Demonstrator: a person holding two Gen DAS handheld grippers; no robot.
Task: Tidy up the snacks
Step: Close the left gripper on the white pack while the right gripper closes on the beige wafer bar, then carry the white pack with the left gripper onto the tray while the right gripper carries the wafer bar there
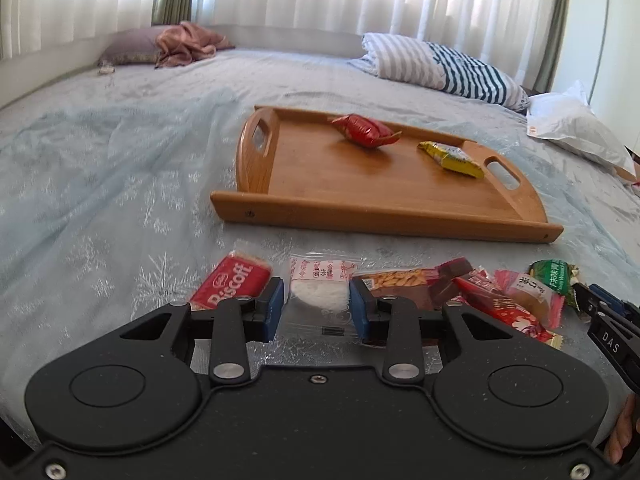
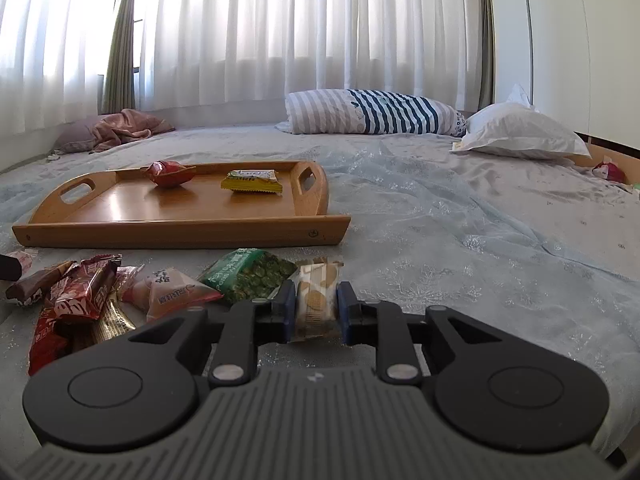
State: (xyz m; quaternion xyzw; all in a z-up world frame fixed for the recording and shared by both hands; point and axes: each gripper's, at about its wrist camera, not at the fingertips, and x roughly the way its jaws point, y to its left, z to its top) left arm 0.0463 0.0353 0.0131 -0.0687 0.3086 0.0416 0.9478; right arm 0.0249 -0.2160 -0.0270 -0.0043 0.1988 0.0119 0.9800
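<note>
Right claw (image 2: 316,307) clamps cookie packet (image 2: 318,295) — bedspread below.

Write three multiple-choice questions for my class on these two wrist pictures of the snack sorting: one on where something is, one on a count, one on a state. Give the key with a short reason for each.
1. Where does the wooden tray sit?
A. on the bed cover
B. on a desk
C. on the floor

2. How many snacks lie in the tray?
A. none
B. two
C. five

3. What is the right gripper doing?
A. standing wide open over nothing
B. pressing on a tan biscuit packet
C. gripping the tray's handle

Key: 1 A, the tray rests on the pale bed cover beyond the snack pile. 2 B, only the red wrapped snack and the yellow packet are in it. 3 B, the tan biscuit packet is pinched between both blue pads.
</note>
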